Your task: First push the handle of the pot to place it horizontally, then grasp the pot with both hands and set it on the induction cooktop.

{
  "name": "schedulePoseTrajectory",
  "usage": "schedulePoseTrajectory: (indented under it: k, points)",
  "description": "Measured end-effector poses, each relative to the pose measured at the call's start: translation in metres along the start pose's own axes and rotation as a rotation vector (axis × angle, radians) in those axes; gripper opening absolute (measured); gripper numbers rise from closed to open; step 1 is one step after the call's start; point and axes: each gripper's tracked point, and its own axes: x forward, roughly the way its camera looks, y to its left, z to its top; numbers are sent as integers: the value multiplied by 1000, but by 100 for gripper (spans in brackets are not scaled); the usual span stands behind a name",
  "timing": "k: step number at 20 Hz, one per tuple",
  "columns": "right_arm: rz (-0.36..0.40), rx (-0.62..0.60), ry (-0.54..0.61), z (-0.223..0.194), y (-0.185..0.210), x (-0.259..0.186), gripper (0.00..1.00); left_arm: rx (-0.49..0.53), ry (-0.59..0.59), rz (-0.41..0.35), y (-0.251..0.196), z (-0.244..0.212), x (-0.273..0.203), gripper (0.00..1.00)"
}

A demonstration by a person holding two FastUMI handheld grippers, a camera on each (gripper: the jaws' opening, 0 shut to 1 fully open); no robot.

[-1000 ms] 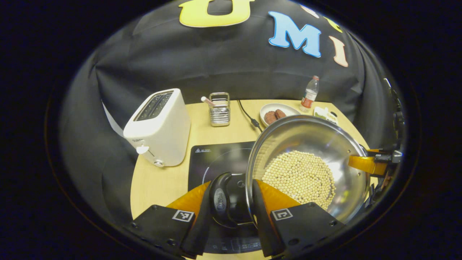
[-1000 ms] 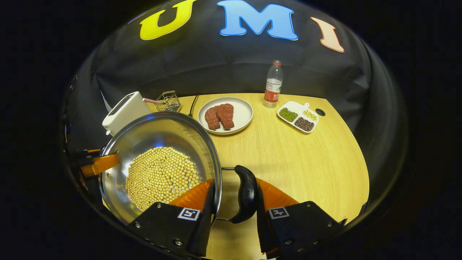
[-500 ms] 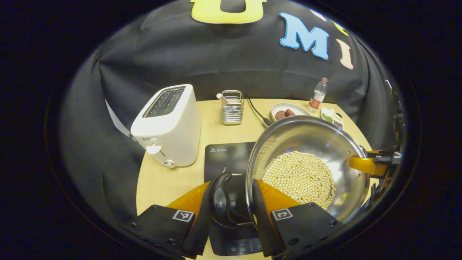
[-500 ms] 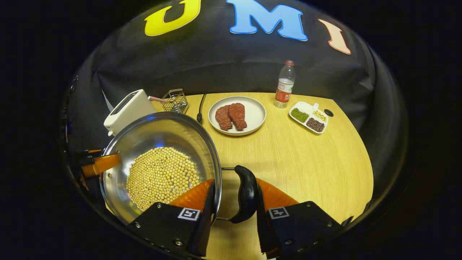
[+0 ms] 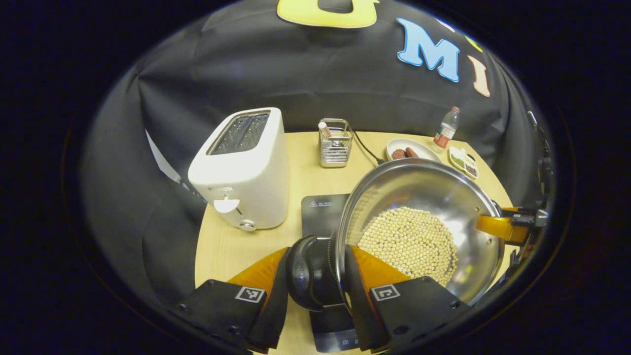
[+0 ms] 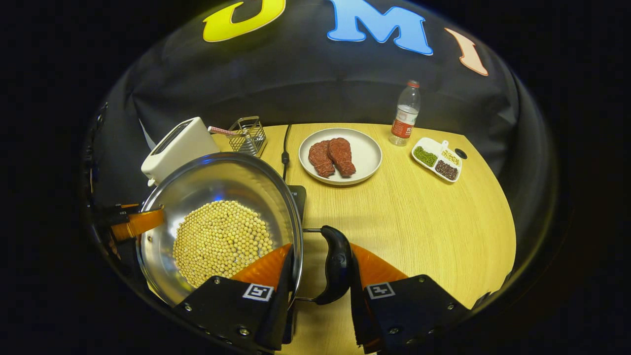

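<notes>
Two grippers are on the pot (image 5: pixel 434 207) right now, one per side handle. From my left gripper (image 5: pixel 313 296) cam I see its fingers pinching the black left handle (image 5: pixel 305 278) against the pot's rim, jaws closed down on it. Over on the right gripper (image 6: pixel 318 296) cam it's the same: jaws closed on the black right handle (image 6: pixel 336 264) and the rim beside it. The pot is steel, w/ a layer of pale beans (image 6: pixel 222 241) across the bottom (they sit level, no spill that I can see). It's held up off the table (image 6: pixel 434 222), partly over the induction cooktop (image 5: pixel 323 217); the cooktop's dark slab shows under the left handle and just behind the rim, its control strip at the near edge. I can't tell if the pot's base touches the glass. In the left cam the other gripper's finger (image 5: pixel 495 228) shows at the pot's far rim. Rest of the table: white toaster (image 5: pixel 244 170) just left of the cooktop, wire basket (image 5: pixel 335 148) behind it w/ a straw-like stick inside, black cord (image 6: pixel 286 145) running to the back edge, plate (image 6: pixel 367 155) with two meat pieces, water bottle (image 6: pixel 405 114), and a divided dish (image 6: pixel 438 159) of grains near the far right corner.
</notes>
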Motion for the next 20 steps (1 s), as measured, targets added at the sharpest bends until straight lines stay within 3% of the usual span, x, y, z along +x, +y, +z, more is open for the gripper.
schedulePoseTrajectory:
  k: [20]
  points:
    - [-22,35,7,-6,18,27,54,2,-20,-12,21,-9,25,64]
